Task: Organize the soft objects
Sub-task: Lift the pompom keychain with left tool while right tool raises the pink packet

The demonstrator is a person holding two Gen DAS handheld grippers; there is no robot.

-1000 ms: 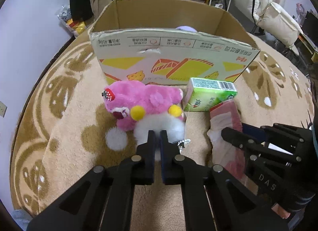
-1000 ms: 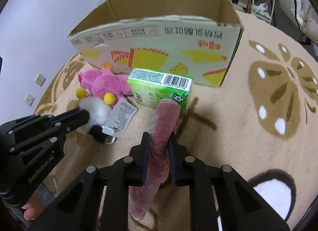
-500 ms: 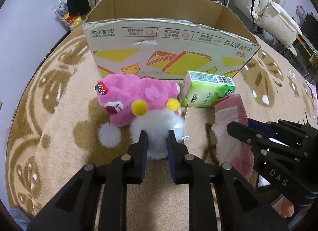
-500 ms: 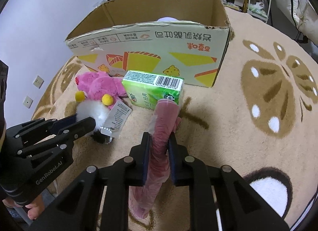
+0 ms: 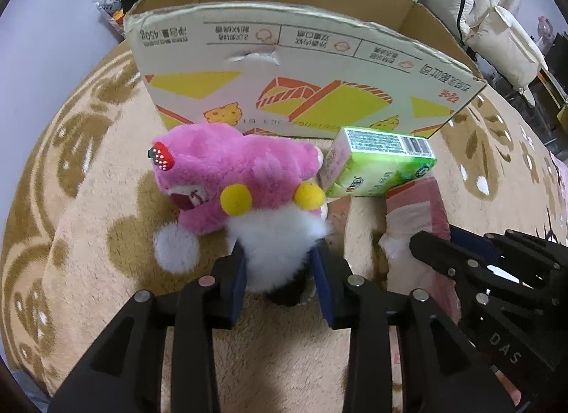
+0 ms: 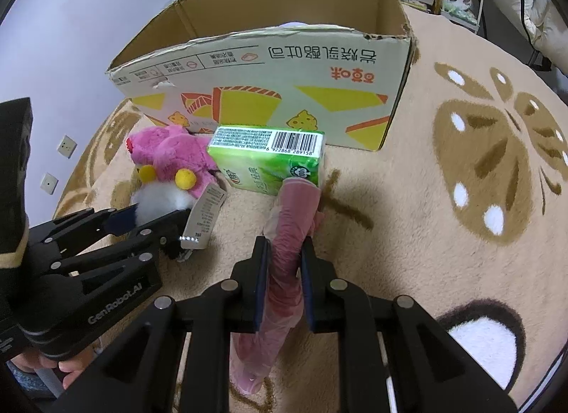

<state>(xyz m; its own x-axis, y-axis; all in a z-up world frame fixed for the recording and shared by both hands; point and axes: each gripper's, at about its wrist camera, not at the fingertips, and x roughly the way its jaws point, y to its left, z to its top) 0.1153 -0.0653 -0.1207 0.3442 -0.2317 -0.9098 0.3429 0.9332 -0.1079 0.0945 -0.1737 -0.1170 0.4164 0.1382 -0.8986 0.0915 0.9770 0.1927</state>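
The beige pile carpet with brown leaf patterns [image 5: 88, 200] carries all items. At the far left, a bare strip of carpet lies between the pale wall [image 6: 71, 40] and the toys. The pink plush toy with a strawberry nose [image 5: 230, 179] lies on its side, its back close against the front wall of the open printed cardboard box [image 5: 301, 69]. A fluffy white plush ball with two yellow pom-poms [image 5: 277, 235] rests against the pink toy on the near side; a smaller white pom-pom [image 5: 175, 249] lies just to its left. The left gripper [image 5: 278, 271] has its jaws spread, one finger on each side of the white ball; firm clamping cannot be confirmed. A paper hang tag [image 6: 207, 216] hangs just right of that gripper.

Further right, the green tissue pack with a barcode [image 6: 269, 157] stands on the carpet just beside the pink toy and near the box front. The pink plastic-wrapped soft pack [image 6: 287, 235] stands on edge, its far end touching the green pack. The right gripper [image 6: 284, 271] is clamped on this pink pack, the pads pressing both flat sides.

The box front wall blocks the forward path. To the right of the box corner, the carpet is unobstructed up to the frame edge.
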